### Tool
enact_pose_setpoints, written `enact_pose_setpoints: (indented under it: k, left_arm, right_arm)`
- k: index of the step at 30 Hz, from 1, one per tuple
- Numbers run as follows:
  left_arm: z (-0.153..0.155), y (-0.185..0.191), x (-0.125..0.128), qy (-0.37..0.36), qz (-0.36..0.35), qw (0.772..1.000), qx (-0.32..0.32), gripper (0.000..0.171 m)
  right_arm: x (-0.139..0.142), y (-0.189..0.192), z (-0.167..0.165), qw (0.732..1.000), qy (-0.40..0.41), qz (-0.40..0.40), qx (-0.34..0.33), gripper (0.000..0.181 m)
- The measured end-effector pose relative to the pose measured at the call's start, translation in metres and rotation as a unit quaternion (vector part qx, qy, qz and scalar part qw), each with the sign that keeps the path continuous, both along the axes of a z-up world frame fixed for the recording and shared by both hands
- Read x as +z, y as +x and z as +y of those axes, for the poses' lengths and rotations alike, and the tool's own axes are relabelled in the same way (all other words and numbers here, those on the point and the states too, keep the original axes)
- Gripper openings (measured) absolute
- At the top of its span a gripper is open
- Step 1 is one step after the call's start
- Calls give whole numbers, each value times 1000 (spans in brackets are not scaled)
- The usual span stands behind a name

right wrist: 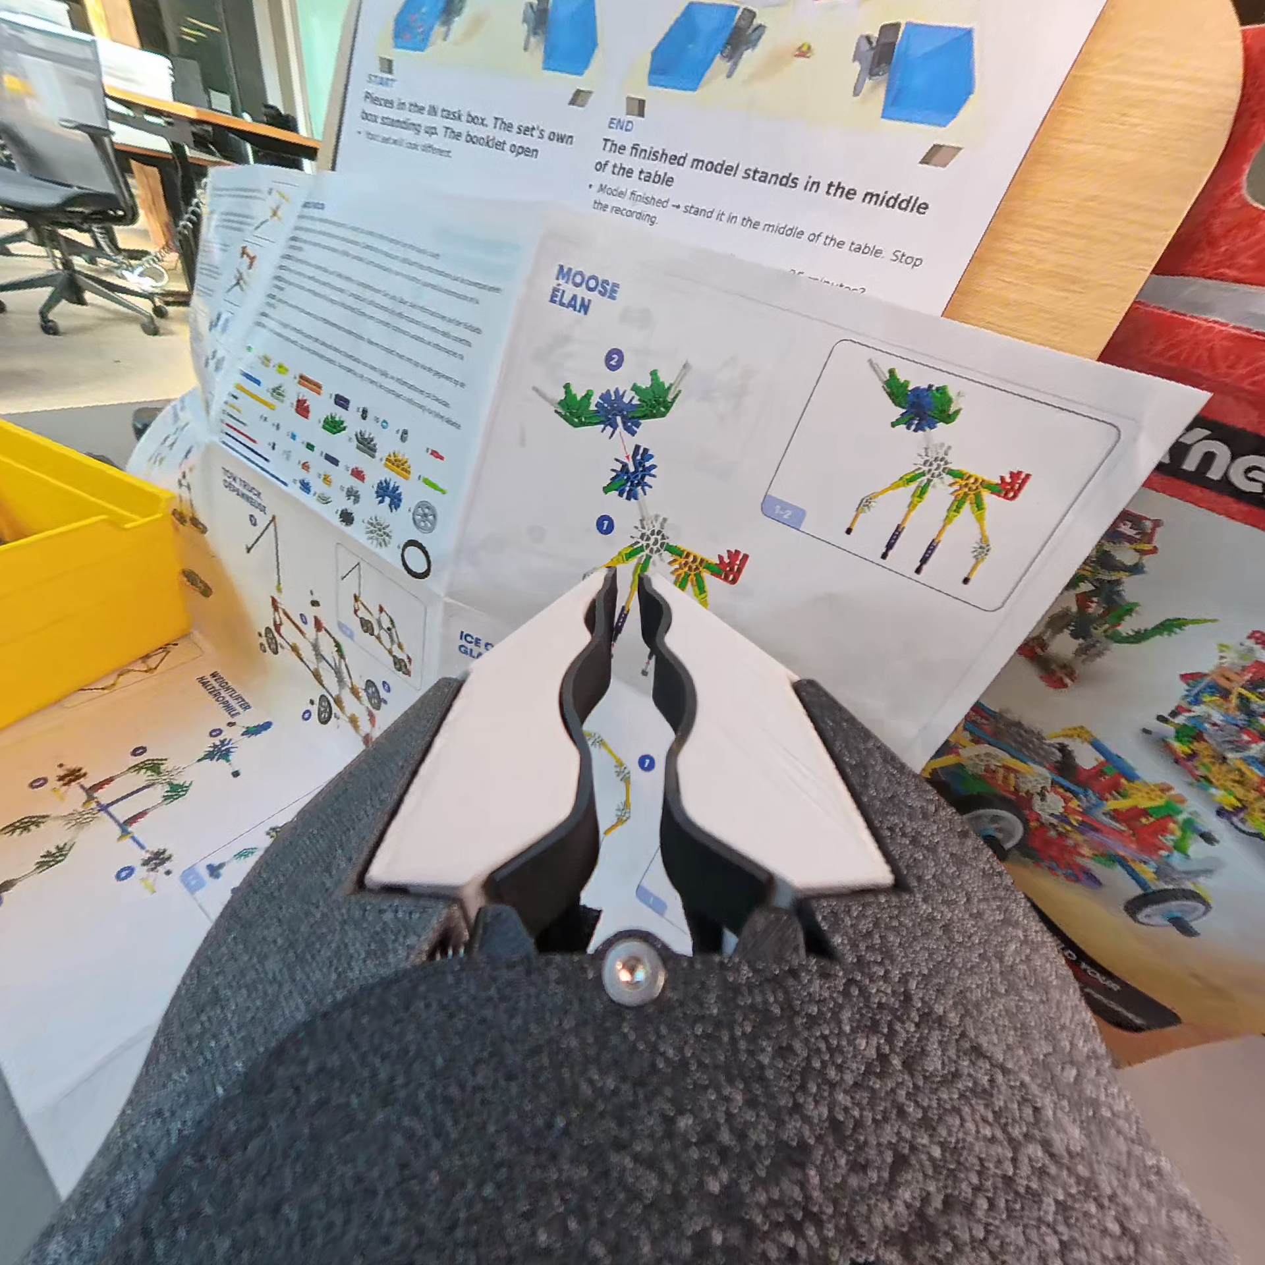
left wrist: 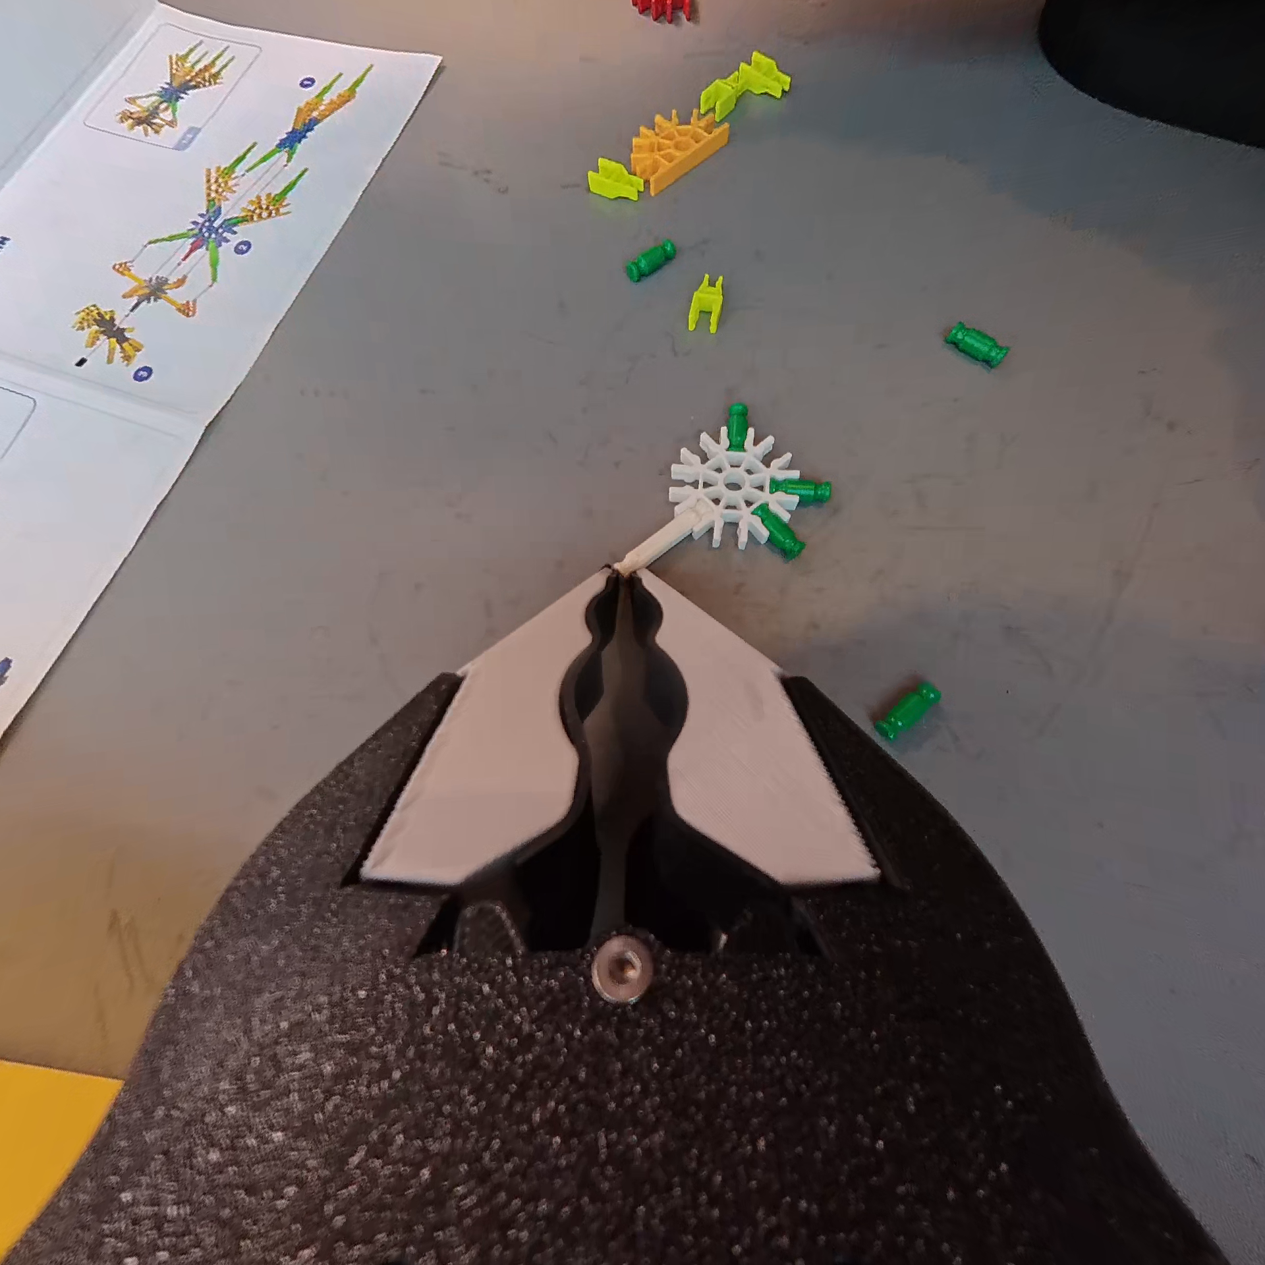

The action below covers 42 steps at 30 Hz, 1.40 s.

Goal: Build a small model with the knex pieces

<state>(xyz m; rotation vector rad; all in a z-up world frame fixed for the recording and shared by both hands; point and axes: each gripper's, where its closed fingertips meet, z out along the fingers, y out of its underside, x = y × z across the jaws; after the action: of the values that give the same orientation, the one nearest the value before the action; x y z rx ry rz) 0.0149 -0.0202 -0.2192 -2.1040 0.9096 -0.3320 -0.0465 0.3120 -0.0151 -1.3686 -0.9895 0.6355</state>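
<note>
The left gripper [left wrist: 621,571] has its fingers closed on the tip of a white rod [left wrist: 660,544] plugged into a white snowflake connector [left wrist: 734,486], which carries three short green rods on the grey desk [left wrist: 411,547]. The right gripper [right wrist: 624,582], fingers slightly parted and empty, faces an unfolded instruction sheet [right wrist: 787,616]. A yellow bin [right wrist: 82,568] sits at its left, contents unseen.
</note>
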Motion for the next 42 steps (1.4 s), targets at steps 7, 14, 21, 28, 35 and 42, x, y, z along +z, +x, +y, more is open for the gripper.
enact_pose_setpoints:
  k: [7, 14, 21, 28, 35, 42]
  left_arm:
    - [0, 0, 0, 0, 0, 1000, -1, 3]
    - [0, 0, 0, 3, 4, 1000, -1, 3]
    - [-1, 0, 0, 10, 12, 1000, -2, 3]
    - [-1, 0, -1, 7, 8, 1000, -2, 2]
    - [0, -1, -1, 6, 7, 1000, -1, 3]
    - [0, -1, -1, 0, 1, 1000, -1, 4]
  right_arm:
    - [-17, -14, 16, 999, -4, -33, -4, 4]
    - [-53, -12, -66, 988, -55, -89, 118, 1]
    - [-125, 56, -261, 888, -176, -219, 364, 6]
    - [-187, 107, -351, 856, -121, -328, 381, 3]
    - [-198, 105, -350, 853, -90, -355, 371, 0]
    - [-196, 104, -348, 862, -92, -340, 366, 0]
